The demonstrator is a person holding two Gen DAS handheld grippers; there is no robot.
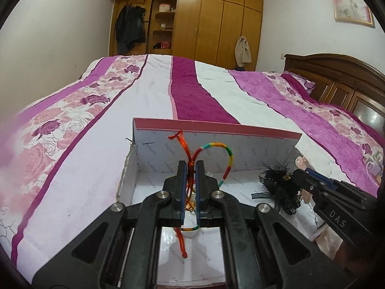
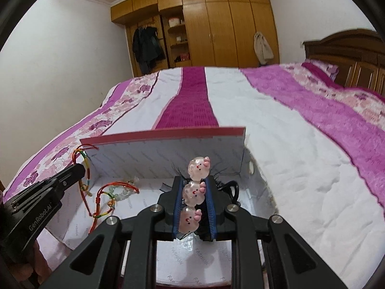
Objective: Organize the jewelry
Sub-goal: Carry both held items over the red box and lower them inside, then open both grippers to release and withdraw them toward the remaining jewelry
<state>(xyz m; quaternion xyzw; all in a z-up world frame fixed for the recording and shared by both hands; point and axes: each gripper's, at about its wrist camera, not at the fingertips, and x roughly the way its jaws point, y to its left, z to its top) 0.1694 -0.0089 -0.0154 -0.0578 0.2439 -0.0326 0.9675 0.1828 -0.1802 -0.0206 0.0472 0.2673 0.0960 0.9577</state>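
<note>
An open white box (image 1: 154, 151) with a pink-edged lid stands on the bed. My left gripper (image 1: 191, 167) is shut on the knot of a rainbow and red cord bracelet (image 1: 228, 151), held above the box's left part. In the right wrist view my right gripper (image 2: 194, 181) is shut on a bracelet of clear pink pig beads (image 2: 197, 168), over the box (image 2: 156, 154). The left gripper (image 2: 78, 169) shows at the left with the rainbow cord (image 2: 87, 168). A red cord bracelet with pale green beads (image 2: 113, 193) lies on the box floor.
A black feathered hair piece (image 1: 276, 184) lies in the box's right part, beside the right gripper (image 1: 299, 177). The box sits near the front edge of a bed with a purple, white and floral cover (image 1: 149, 96). A wooden headboard (image 1: 336, 77) is at the right, a wardrobe behind.
</note>
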